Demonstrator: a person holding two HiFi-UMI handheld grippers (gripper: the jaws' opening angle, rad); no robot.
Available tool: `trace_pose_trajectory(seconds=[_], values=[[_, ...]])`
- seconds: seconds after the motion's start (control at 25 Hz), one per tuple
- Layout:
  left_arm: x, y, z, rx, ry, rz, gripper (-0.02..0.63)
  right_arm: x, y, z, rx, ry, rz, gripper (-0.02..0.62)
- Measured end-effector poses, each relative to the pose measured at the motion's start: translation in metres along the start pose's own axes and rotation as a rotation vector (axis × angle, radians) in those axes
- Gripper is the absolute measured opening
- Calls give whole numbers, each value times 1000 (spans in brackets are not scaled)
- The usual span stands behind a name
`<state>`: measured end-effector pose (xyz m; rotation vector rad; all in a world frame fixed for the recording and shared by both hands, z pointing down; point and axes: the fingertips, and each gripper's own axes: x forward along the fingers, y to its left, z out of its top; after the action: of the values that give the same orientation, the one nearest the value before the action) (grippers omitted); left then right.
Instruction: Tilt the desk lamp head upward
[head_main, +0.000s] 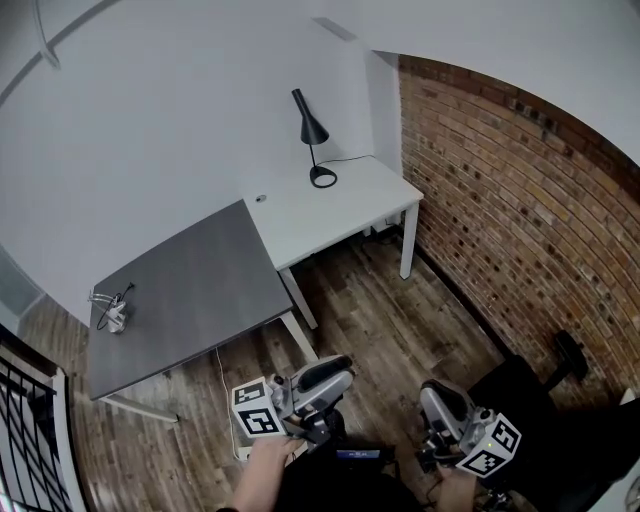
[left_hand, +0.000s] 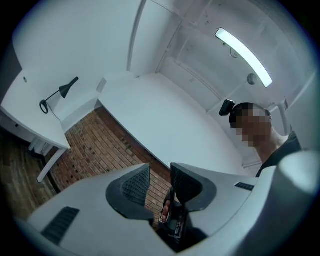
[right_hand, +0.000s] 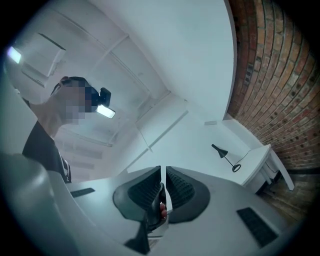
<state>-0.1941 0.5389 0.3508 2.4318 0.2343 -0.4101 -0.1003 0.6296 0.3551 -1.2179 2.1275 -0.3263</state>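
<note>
A black desk lamp (head_main: 312, 135) with a cone head and a ring base stands at the far side of the white desk (head_main: 350, 205), its cord trailing right toward the wall. It shows small in the left gripper view (left_hand: 59, 93) and in the right gripper view (right_hand: 225, 154). Both grippers are low in the head view, far from the lamp and over the wooden floor. My left gripper (head_main: 340, 375) (left_hand: 160, 169) is open with nothing between its pads. My right gripper (head_main: 432, 398) (right_hand: 163, 170) is shut and empty.
A grey desk (head_main: 190, 290) adjoins the white one on its left, with a small tangle of cable and a plug (head_main: 112, 310) at its left end. A brick wall (head_main: 500, 220) runs along the right. A black chair (head_main: 560, 400) stands at the lower right.
</note>
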Motion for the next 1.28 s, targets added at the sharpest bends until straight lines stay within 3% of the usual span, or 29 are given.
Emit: trace_pose_trajectory(seconds=[0.24, 0.56, 0.76, 0.88, 0.96, 1.16, 1.28], values=[[21, 40, 7, -61, -11, -39, 127, 9, -24, 11, -58, 6, -57, 20], [46, 82, 65, -65, -62, -232, 31, 76, -81, 29, -157, 66, -130, 20], [41, 136, 107, -112, -130, -180, 17, 132, -109, 25, -205, 107, -169, 21], [34, 162, 126, -92, -142, -140, 17, 159, -126, 19, -227, 132, -210, 35], [32, 175, 132, -75, -134, -134, 18, 173, -136, 13, -245, 158, -239, 89], [29, 204, 139, -96, -121, -140, 18, 195, -154, 5, -240, 164, -267, 97], [28, 222, 146, -113, -138, -98, 18, 205, -160, 5, -231, 167, -254, 97]])
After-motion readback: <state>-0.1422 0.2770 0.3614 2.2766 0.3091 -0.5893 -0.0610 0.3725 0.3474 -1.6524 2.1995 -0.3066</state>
